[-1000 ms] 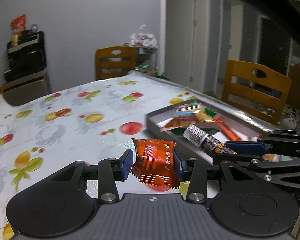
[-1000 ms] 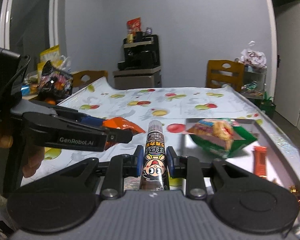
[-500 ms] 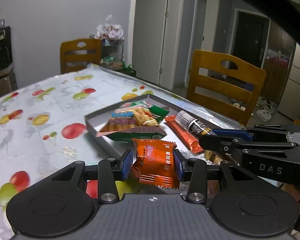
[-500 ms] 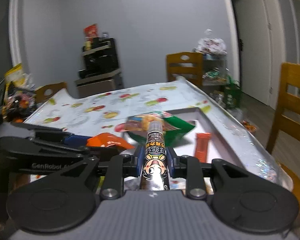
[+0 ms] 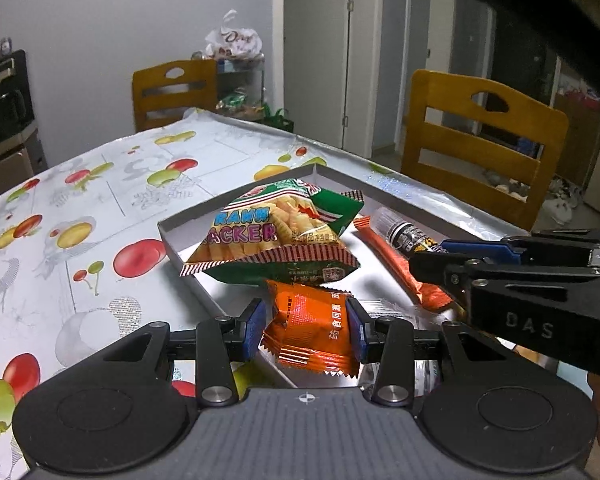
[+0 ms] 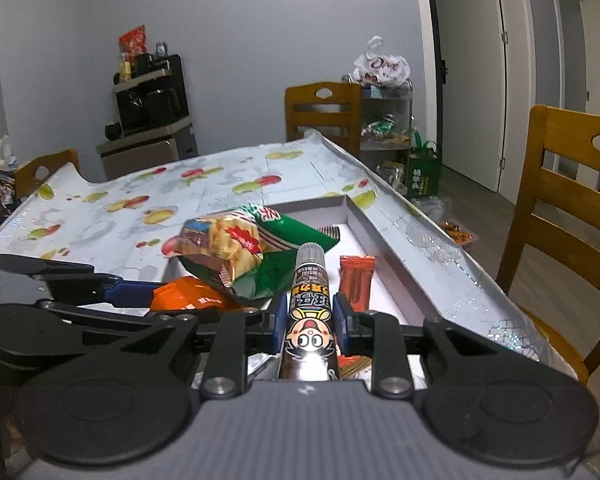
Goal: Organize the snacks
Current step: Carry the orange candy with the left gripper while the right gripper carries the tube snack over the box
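Fruit-print tablecloth (image 5: 100, 208), snack tray (image 5: 384, 190)

orange snack packet (image 5: 308, 332); green, yellow and red-striped prawn cracker bag (image 5: 276, 236); white tablecloth (image 5: 100, 208) with red and yellow-green fruit print; blue pads (image 5: 253, 328).
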`<state>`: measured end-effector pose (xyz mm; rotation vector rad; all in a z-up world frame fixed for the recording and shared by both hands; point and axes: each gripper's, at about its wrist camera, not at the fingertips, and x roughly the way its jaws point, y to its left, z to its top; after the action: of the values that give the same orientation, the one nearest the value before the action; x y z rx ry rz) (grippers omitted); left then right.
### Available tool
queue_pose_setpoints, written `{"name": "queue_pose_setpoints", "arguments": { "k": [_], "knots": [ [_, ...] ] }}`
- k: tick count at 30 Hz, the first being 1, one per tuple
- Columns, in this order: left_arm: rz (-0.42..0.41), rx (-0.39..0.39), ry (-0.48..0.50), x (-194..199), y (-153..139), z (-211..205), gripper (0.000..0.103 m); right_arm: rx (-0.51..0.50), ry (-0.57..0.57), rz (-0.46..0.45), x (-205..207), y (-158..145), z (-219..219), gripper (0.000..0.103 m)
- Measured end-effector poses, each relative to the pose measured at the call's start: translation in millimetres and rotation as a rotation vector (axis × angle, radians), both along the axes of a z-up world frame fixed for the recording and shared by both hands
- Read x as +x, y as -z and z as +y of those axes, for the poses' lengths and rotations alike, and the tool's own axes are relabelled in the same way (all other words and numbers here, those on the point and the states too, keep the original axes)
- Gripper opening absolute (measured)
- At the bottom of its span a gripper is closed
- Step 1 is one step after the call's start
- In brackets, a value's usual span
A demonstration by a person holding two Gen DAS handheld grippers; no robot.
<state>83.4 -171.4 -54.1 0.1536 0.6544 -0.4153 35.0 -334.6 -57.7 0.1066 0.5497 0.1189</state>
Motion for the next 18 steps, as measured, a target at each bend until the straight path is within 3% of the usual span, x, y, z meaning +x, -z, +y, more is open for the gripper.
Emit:
{"name": "queue_pose_setpoints", "arguments": {
  "k": [18],
  "knots": [
    [-0.006, -0.004, 0.003, 1, 1, 1, 0.046, 0.025, 0.045, 0.064, 38, 16, 5, 0.024]
  ]
}}
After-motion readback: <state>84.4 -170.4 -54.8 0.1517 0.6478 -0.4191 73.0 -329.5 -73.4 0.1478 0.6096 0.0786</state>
